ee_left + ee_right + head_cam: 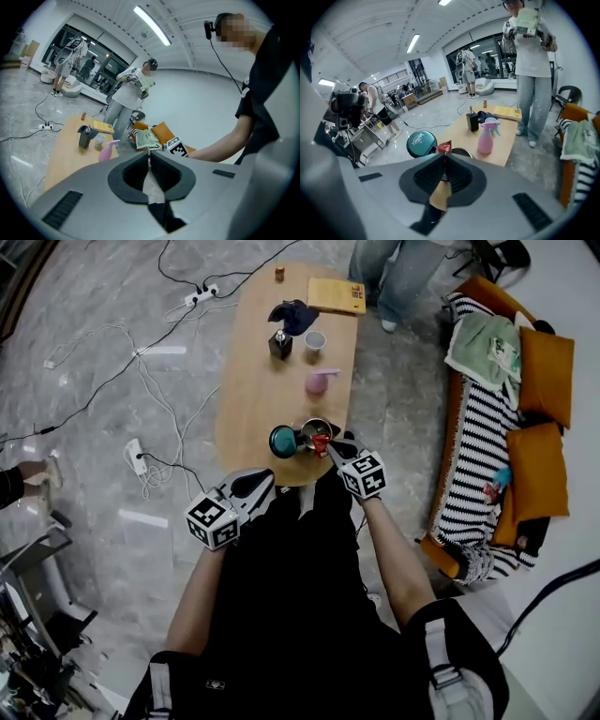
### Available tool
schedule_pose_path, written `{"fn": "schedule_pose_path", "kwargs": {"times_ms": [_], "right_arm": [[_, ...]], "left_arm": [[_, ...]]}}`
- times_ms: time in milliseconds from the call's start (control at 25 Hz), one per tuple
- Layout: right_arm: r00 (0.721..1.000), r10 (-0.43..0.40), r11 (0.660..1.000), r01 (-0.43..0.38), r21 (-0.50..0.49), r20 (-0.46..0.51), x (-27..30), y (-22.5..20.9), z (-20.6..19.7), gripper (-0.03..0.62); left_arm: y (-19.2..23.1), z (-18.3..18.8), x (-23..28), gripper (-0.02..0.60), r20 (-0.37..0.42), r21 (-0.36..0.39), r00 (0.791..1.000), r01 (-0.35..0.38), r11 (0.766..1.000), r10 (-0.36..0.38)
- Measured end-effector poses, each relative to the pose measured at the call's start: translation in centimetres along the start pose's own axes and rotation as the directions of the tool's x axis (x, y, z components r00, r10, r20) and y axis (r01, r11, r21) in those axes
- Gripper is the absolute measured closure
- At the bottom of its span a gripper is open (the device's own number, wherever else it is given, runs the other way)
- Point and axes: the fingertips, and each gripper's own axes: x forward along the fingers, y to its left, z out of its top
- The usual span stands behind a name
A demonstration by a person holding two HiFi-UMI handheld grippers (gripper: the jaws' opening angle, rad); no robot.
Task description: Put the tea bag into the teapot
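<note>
Right gripper view shows the tea bag [443,149], a red packet, pinched by one edge between the closed jaws of the right gripper [444,156]. Most of the packet stands free past the tips, which I judge is so it can fall clear once the jaws part. Just beyond it lies the dark open mouth of the teapot [461,152]. In the head view the tea bag [322,441] sits at the near rim of the teapot [314,427], and the right gripper [333,448] reaches in from the person's side. Whether the bag is over the opening or only at its edge I cannot tell. The bag is not yet in the teapot, so the step in hand looks like the last carry before release. A teal tin [283,441] stands just left of the teapot, close enough that a sideways drift could knock it. The left gripper [262,482] hangs well short of the teapot, off the table [244,381] edge and near the person's body. Its own view shows the left gripper [150,153] with jaws together and nothing between them, seemingly idle and out of the way. Beyond the teapot stand a pink spray bottle [317,382] and, farther on, a white cup [315,340].
</note>
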Motion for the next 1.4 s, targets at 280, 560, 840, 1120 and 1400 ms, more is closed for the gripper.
{"fn": "schedule_pose_path", "kwargs": {"times_ms": [280,560,840,1120,1400], "right_arm": [[0.999,0.000,1.000,0.001,0.011,-0.053,2.5,-1.8,-1.5,0.579],[0.995,0.006,1.000,-0.008,-0.021,-0.099,5.6,-2.8,-2.2,0.577],[0.989,-0.022,0.998,0.012,-0.069,-0.144,7.8,-3.1,-3.0,0.577],[0.987,-0.051,0.995,0.038,-0.089,-0.150,8.2,-3.3,-3.4,0.572],[0.988,0.000,0.997,-0.012,-0.077,-0.155,7.9,-2.5,-3.4,0.508]], "left_arm": [[0.0,-0.5,2.1,0.557,-0.033,-0.019,0.999,0.004,1.000,-0.004],[0.2,-1.0,4.3,0.557,-0.076,-0.032,0.997,0.012,0.999,-0.015],[0.1,-1.7,4.2,0.557,-0.105,-0.034,0.994,0.008,0.999,-0.012],[0.2,-2.1,3.6,0.557,-0.108,-0.038,0.994,-0.006,0.999,0.002],[-0.3,-2.0,4.3,0.557,-0.103,-0.039,0.995,0.015,0.999,-0.019]]}}
